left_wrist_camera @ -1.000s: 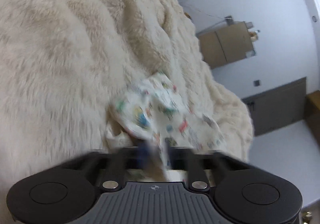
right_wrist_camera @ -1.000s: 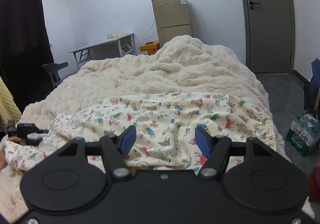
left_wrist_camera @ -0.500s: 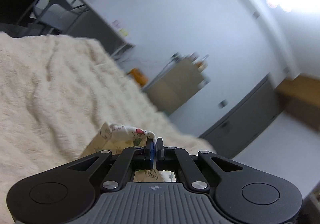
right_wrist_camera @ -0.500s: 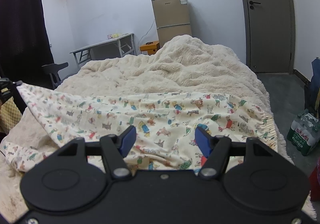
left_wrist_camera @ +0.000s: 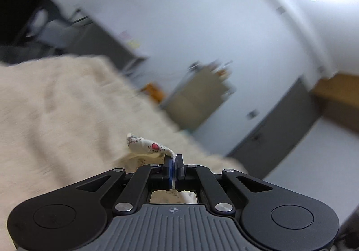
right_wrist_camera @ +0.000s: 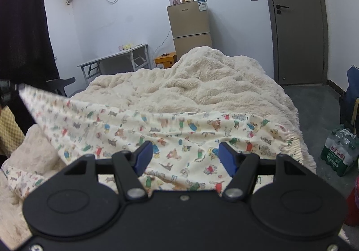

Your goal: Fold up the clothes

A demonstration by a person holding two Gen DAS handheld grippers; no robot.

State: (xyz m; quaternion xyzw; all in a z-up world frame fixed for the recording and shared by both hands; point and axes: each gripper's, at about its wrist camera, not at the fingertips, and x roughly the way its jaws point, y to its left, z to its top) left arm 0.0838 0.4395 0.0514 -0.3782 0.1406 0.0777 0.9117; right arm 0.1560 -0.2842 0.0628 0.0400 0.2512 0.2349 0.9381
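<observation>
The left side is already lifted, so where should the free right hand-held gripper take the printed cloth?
Probably the cloth's frilled right edge, approached from above: it lies flat on the blanket, opposite the corner that the left hand-held gripper pinches. The right hand-held gripper is open.

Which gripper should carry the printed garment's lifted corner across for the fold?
Left. The left gripper is shut on a corner of the printed garment, already raised off the fleece blanket. The right gripper is open, holding nothing.
</observation>
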